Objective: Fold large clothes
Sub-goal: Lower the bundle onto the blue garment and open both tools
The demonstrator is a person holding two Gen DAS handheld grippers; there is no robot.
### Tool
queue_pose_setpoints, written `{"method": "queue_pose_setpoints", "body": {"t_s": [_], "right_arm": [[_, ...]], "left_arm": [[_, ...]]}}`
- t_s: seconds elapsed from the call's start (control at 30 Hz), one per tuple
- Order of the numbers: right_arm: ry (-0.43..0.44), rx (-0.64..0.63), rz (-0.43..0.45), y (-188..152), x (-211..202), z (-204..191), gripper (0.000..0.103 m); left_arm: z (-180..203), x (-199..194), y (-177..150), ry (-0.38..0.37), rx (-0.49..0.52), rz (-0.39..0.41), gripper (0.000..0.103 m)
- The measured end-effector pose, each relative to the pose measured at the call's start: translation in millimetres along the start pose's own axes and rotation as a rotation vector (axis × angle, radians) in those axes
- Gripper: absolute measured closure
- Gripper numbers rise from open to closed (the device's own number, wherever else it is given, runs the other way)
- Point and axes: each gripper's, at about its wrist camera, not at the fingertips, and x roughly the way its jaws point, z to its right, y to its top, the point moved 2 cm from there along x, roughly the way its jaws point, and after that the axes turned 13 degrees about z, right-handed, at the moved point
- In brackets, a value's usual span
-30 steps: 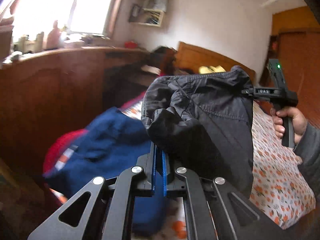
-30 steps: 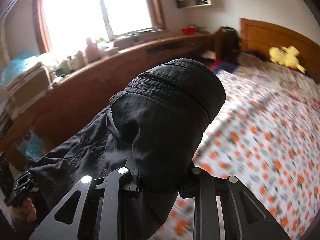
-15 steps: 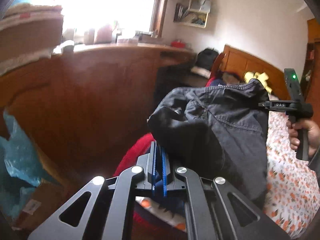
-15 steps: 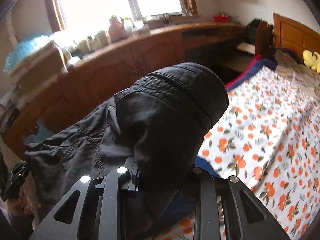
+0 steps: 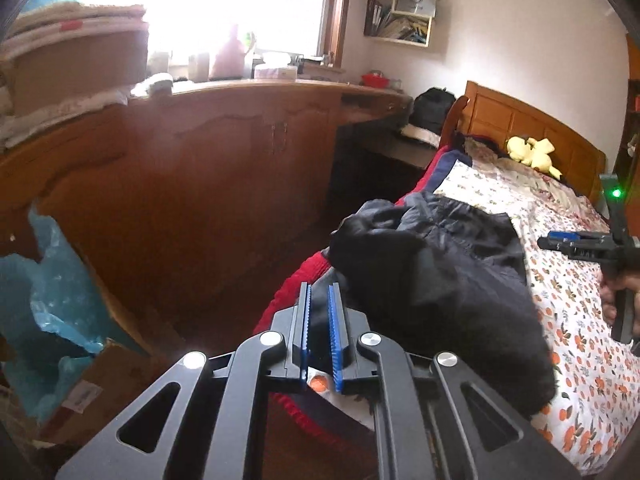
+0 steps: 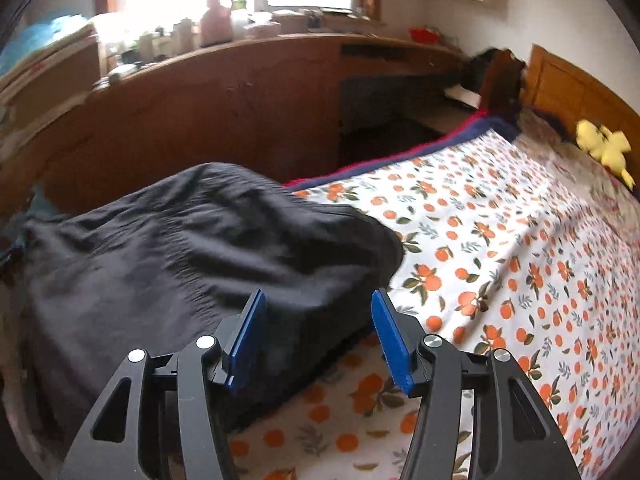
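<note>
On the bed's near edge: dark garment [image 6: 192, 264] lies slumped on the orange-print bedsheet [image 6: 500, 248], one side hanging toward the red and blue blanket edge [image 5: 296, 288] and the wooden cabinet [image 5: 224, 168].

Garment, long axis: runs roughly across both views, from the left hand-held gripper [image 5: 319, 328] toward the right hand-held gripper [image 6: 316, 344]; bunched and rumpled, not yet flat.

Left hand-held gripper: jaws have just been easing apart, now a narrow gap; dark cloth sits between the blue pads [image 5: 335, 336], but I judge they no longer pinch it.

Right hand-held gripper: jaws have just been opening, now wide; the garment's hem lies below and ahead of the gap, pads clear of it. Seen from the left wrist view, it [image 5: 560, 242] is held level beside the garment's far end, a hand [image 5: 618, 300] on its handle.

Direction from grippers: garment lies ahead and to the right of the left one, ahead and to the left of the right one; both are close, the left closer, its tips at the fabric.

Pose: both angled downward at the bed, right steeper.

Judgement, step: garment just set down for spreading; the next grasp likely needs a corner or hem picked from the heap.

Risk: the overhanging side could slide off the bed.

Elsewhere: yellow plush toy [image 6: 604, 148] near the headboard [image 6: 580, 88], well apart.
</note>
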Motion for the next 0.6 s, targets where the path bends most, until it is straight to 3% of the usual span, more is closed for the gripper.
{"method": "queue_pose_setpoints", "body": {"t_s": [0.17,0.33,0.6], "right_arm": [[0.068,-0.068,0.036,-17.4,-26.3,-39.2,0.051],[0.098,-0.053,0.069,-25.0,-52.2,-58.1,0.052],[0.118,-0.061,0.114,-26.7,-94.0,-68.5,0.052]], "left_arm": [[37.0,-11.3,18.7,-0.082,0.047,0.032,0.092],[76.0,9.8,19.3,-0.135,0.089,0.011,0.092],[58.9,58.9,-18.8,-0.053,0.098,-0.106,0.092]]}}
